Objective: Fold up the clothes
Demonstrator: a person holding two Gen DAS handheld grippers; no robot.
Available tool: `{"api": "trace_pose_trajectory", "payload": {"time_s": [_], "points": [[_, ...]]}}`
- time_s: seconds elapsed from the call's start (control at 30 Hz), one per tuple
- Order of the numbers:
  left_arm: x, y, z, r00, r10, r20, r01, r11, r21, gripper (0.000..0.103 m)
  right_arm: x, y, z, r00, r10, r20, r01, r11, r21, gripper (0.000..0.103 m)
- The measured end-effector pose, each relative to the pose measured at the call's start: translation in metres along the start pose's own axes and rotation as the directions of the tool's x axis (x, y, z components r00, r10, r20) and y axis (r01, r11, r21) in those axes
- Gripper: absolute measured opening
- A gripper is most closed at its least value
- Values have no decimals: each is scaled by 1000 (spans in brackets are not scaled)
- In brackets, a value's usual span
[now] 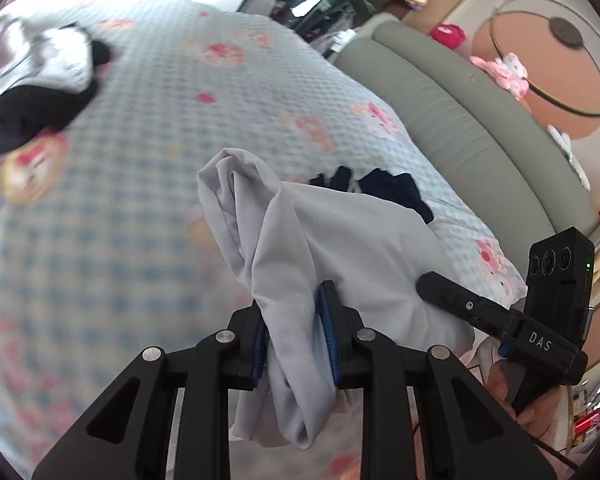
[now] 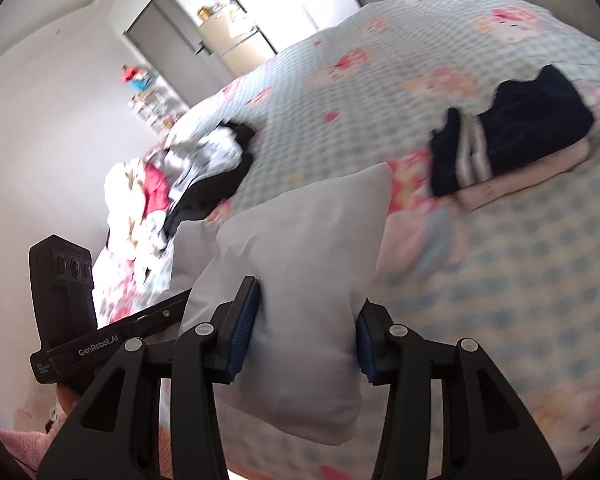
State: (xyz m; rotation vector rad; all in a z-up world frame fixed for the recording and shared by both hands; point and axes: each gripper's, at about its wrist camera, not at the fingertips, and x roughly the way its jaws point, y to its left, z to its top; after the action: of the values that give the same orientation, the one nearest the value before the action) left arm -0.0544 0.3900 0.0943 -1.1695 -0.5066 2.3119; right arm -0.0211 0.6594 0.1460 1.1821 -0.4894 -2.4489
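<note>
I am holding one pale grey garment (image 1: pixel 340 240) with both tools, up above the bed (image 1: pixel 160 128). My left gripper (image 1: pixel 296 344) is squeezing a bunched-up fold of the cloth between its blue pads (image 1: pixel 327 332). The pads are close together, with only the cloth between them. Some of the cloth is hanging down below the fingers.

My right gripper (image 2: pixel 304 336) is pinching another part of the same cloth (image 2: pixel 300 264). Its pads (image 2: pixel 244 328) are a bit wider apart, because the cloth is thicker there. From the left camera I am seeing the right tool (image 1: pixel 500 312) reaching into the cloth, with a hand (image 1: pixel 540 400) under it.

The bed has a blue checked blanket with pink cartoon cats. A folded dark blue garment (image 2: pixel 512 128) with white stripes is lying on something pink (image 2: pixel 520 176) on the bed, well away from my tools. A messy pile of clothes (image 2: pixel 180 184) is sitting at the other side of the bed.
</note>
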Motion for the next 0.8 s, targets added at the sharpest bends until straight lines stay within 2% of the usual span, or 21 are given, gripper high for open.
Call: {"api": "trace_pose_trajectory", "payload": {"time_s": [0.27,0.4,0.43,0.47,0.53,0.6,0.63,0.67,0.73,0.77,0.8], "points": [[84,-115,86,994,-108,27,106,993,44,24,-49,-86,92,989,-108,100,104,994,44,45],[122,-147,117,994,-88,70,83,995,61,24,-59,-116,141,977,-163,138,163,987,11,45],[135,-148,120,995,-69,73,66,996,55,25,-58,-125,150,974,-174,145,174,985,11,47],[148,-148,123,996,-50,70,47,998,47,31,-50,-141,155,970,-196,146,192,981,39,50],[195,-137,122,999,4,-49,-4,1000,-3,36,-34,-174,165,960,-241,143,229,969,97,52],[216,-122,110,992,9,-126,-15,999,-46,36,-2,-213,160,944,-326,42,313,931,187,54],[226,-114,104,986,10,-164,-21,998,-66,40,13,-228,156,930,-367,-11,360,908,215,54],[235,-107,98,980,10,-198,-27,996,-84,43,19,-240,151,927,-374,-26,369,899,235,55],[219,-107,98,988,19,-156,-28,998,-53,48,12,-249,145,951,-307,19,290,916,277,57],[211,-108,99,991,46,-129,-51,998,-32,46,3,-248,144,954,-296,52,270,920,283,57],[201,-109,101,995,52,-89,-55,998,-27,46,-8,-242,145,944,-319,87,286,918,274,57]]}}
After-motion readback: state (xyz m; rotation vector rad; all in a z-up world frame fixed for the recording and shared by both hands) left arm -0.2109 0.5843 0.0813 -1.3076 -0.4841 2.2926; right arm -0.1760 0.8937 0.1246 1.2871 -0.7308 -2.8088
